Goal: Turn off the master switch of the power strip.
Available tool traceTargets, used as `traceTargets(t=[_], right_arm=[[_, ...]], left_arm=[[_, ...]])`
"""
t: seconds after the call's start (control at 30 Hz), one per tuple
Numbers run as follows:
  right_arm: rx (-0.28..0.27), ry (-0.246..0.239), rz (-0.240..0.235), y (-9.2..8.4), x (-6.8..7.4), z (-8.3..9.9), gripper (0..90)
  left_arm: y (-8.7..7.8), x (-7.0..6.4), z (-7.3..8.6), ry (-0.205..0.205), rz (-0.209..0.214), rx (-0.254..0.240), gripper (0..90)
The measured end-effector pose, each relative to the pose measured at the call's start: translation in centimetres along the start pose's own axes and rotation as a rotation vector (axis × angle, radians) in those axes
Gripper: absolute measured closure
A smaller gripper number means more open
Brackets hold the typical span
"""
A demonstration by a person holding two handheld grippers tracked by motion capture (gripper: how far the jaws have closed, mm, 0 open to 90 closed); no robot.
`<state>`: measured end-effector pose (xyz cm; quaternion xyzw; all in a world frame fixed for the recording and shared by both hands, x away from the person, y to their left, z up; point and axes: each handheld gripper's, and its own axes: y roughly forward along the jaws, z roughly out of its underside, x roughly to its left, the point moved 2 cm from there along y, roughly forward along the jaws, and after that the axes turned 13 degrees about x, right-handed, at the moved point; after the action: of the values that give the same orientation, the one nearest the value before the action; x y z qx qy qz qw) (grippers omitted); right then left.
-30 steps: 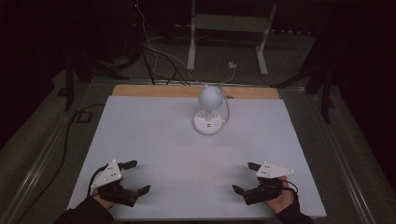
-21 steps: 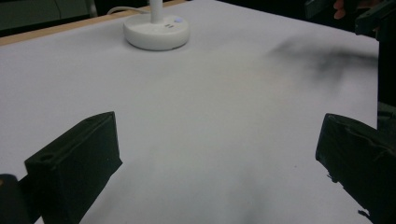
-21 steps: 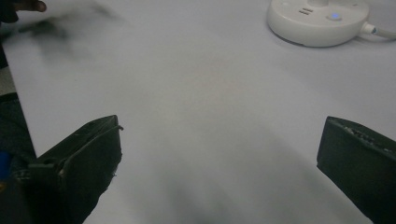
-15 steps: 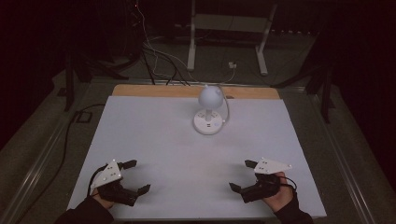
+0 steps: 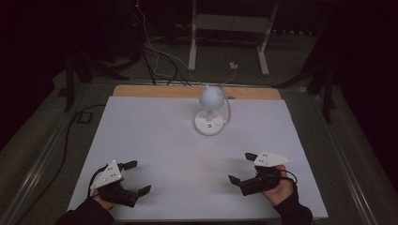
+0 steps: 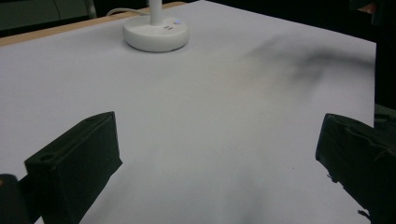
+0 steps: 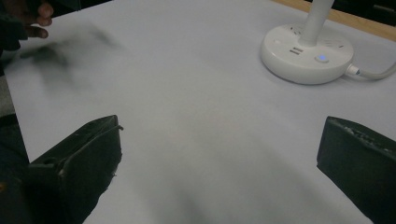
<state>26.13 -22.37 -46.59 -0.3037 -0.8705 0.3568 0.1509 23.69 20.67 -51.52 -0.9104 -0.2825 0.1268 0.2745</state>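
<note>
Both grippers sat at lower frame, jaws spread wide, holding nothing: left gripper (image 5: 133, 177) lower left, right gripper (image 5: 239, 168) lower right. Desk lamp (image 5: 210, 115) stood upper centre on the white table (image 5: 155, 136), well apart from both. Judged the approach stage; next move calls for a long forward reach. Against the earlier frame, the right gripper had edged slightly inward; left unchanged.

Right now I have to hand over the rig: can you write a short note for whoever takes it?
Left gripper: open, holding nothing, low at the near left of the white table sheet.
Right gripper: open, holding nothing, at the near right.
White desk lamp with a round base and globe head: upright at the far middle of the sheet, apart from both grippers, its cord running off behind.
Done: nothing visible, lamp untouched.
Left: probably reach for the lamp; the base button shows blue.
</note>
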Motion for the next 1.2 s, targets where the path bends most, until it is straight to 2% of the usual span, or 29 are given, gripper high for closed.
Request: traceTargets(t=[0.53,1.2], right_arm=[[-0.008,0.016,0.033,0.0,-0.9,-1.9,0.0],[-0.024,0.045,0.053,1.7,-2.8,-4.6,0.0]], left_arm=[[-0.1,0.0,0.0,-0.003,0.008,-0.009,0.4],[-0.1,0.0,-0.1,-0.005,0.010,-0.012,0.4]])
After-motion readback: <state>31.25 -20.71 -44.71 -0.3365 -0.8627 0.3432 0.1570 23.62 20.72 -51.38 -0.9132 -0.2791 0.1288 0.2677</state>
